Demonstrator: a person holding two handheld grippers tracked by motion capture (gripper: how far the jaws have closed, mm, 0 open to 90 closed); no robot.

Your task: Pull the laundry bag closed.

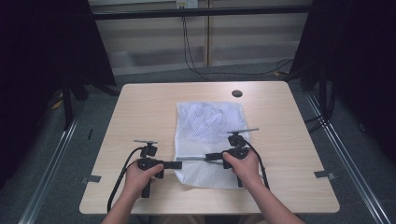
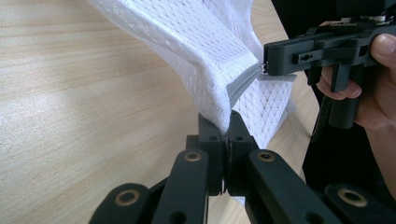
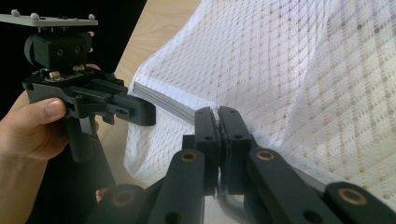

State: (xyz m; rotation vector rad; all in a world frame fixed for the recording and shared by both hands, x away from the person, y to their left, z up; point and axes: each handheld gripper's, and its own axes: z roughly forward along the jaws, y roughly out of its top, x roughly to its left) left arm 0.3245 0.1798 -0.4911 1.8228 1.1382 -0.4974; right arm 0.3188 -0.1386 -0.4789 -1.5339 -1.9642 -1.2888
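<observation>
High view: one white mesh bag (image 1: 209, 142) lies on the bench (image 1: 140, 107) (light wood). Two grippers, left (image 1: 178, 164) and right (image 1: 208, 157), each have jaws clamped on its grey zipper (image 1: 192, 159).

No readable text, label, brand, number or sign anywhere: not on white mesh bag (image 1: 209, 140), not on pale wooden counter (image 1: 140, 112).

Bare table (image 1: 140, 107) lies open ahead of the left gripper (image 1: 180, 164) and outward from it. Between it and the right gripper (image 1: 208, 157) stretches the mesh bag (image 1: 210, 126), blocking that gap; a dark grommet (image 1: 237, 93) sits farther ahead.
</observation>
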